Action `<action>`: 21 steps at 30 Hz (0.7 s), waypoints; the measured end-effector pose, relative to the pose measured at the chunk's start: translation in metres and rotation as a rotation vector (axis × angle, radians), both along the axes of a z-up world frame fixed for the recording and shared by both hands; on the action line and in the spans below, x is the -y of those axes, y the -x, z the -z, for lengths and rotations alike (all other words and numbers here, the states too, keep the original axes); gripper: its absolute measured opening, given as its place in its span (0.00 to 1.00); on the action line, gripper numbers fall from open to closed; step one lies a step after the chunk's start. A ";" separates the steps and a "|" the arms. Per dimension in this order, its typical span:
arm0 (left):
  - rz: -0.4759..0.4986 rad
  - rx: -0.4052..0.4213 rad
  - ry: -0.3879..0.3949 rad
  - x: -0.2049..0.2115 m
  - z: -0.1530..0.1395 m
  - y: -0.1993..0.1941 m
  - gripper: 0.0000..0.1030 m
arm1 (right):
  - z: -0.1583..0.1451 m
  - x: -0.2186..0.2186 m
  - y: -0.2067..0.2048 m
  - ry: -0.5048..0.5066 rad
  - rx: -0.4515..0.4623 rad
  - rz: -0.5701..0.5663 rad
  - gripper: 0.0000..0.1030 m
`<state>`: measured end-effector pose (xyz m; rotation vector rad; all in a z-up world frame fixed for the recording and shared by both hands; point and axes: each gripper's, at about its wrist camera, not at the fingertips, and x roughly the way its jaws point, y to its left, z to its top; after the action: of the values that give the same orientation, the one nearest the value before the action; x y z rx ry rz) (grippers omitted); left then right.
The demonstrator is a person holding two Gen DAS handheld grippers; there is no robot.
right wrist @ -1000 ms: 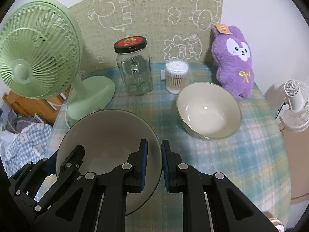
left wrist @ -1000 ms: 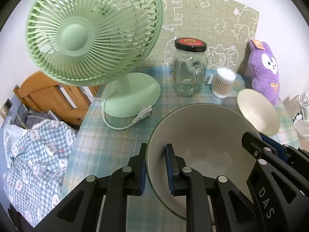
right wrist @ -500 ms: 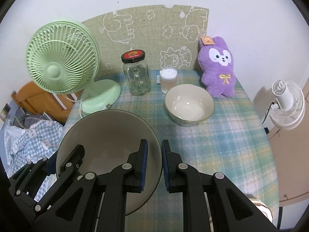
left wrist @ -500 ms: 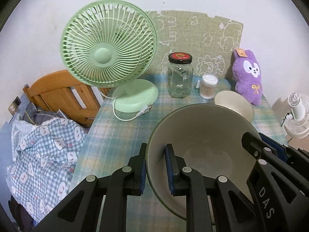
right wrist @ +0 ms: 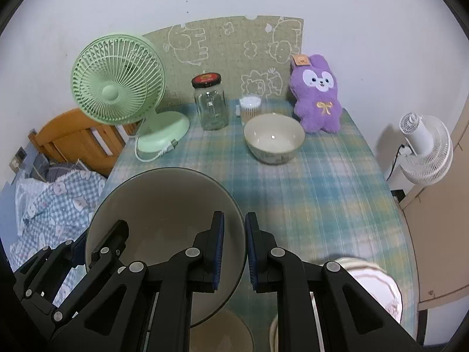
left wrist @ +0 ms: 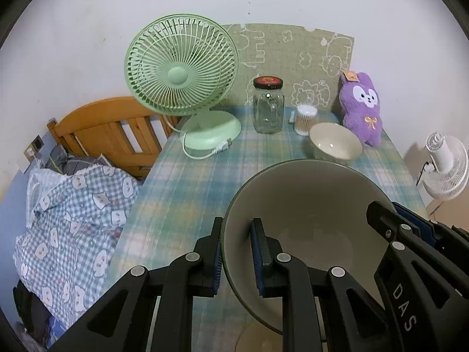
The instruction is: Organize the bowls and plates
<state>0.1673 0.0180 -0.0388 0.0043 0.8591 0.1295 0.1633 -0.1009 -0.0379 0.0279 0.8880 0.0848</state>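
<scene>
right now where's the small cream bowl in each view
Left wrist view: the small cream bowl sits right of centre at the back of the table, just past the rim of the big held bowl.
Right wrist view: the small cream bowl sits near the centre, on the checked cloth.
Shared landmark: the purple plush rabbit stands just behind and to its right in both.

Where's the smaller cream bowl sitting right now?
The small bowl stands on the table toward the back, just in front of the cotton swabs, between the jar and the purple plush.
</scene>
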 end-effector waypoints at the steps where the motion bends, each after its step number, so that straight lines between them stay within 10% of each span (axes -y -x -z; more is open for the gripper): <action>1: -0.001 -0.003 0.001 0.001 0.001 0.004 0.15 | 0.002 0.002 0.006 0.000 -0.004 0.000 0.18; 21: 0.022 -0.090 0.003 0.019 0.048 0.061 0.15 | 0.050 0.020 0.067 0.020 -0.092 0.010 0.18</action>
<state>0.1062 -0.0008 -0.0868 0.0164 0.9492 0.1081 0.0966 -0.1211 -0.0876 0.0178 0.9809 0.0654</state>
